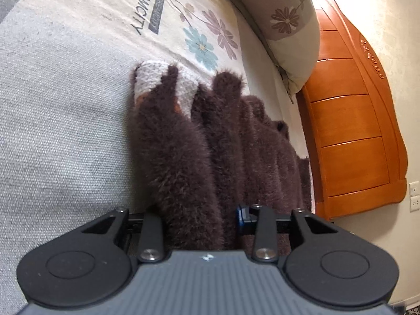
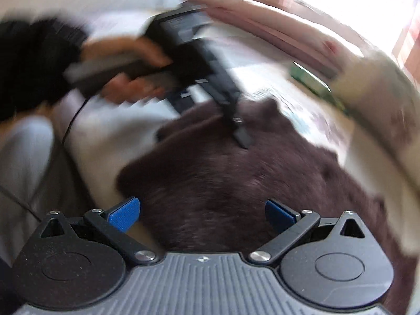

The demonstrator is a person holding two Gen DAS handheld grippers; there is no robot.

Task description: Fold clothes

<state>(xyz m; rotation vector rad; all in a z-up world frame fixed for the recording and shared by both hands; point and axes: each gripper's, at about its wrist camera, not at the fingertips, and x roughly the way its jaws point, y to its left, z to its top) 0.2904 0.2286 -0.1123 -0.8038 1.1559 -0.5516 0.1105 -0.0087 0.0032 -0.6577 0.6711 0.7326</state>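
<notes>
A: What's the biggest thing in view?

B: The bed (image 1: 60, 110), covered in a grey woven sheet with a cream floral blanket (image 1: 110, 18) printed "DREAMCITY" across its far end. A wooden headboard (image 1: 354, 141) in orange-brown stands along the right of the left wrist view, and a flowered pillow (image 1: 291, 31) leans against it.

A: And the garment?

B: A dark brown fuzzy garment (image 1: 199, 155) lies on the bed, bunched into long ridges that run away from the left camera. At its far end a pale knitted lining (image 1: 162, 78) shows. In the right wrist view the same garment spreads wide under the camera, though that view is heavily blurred.

A: The left gripper?

B: The left gripper (image 1: 202, 218) has its fingers drawn in on a thick ridge of the brown fabric, which fills the gap between them; only one blue pad (image 1: 242, 214) shows. From the right camera it appears with a hand (image 2: 126, 71) on its handle, tip down on the garment.

A: The right one?

B: The right gripper (image 2: 202, 214) is spread wide, its blue pads (image 2: 124, 215) well apart over the fabric, pinching nothing.
</notes>
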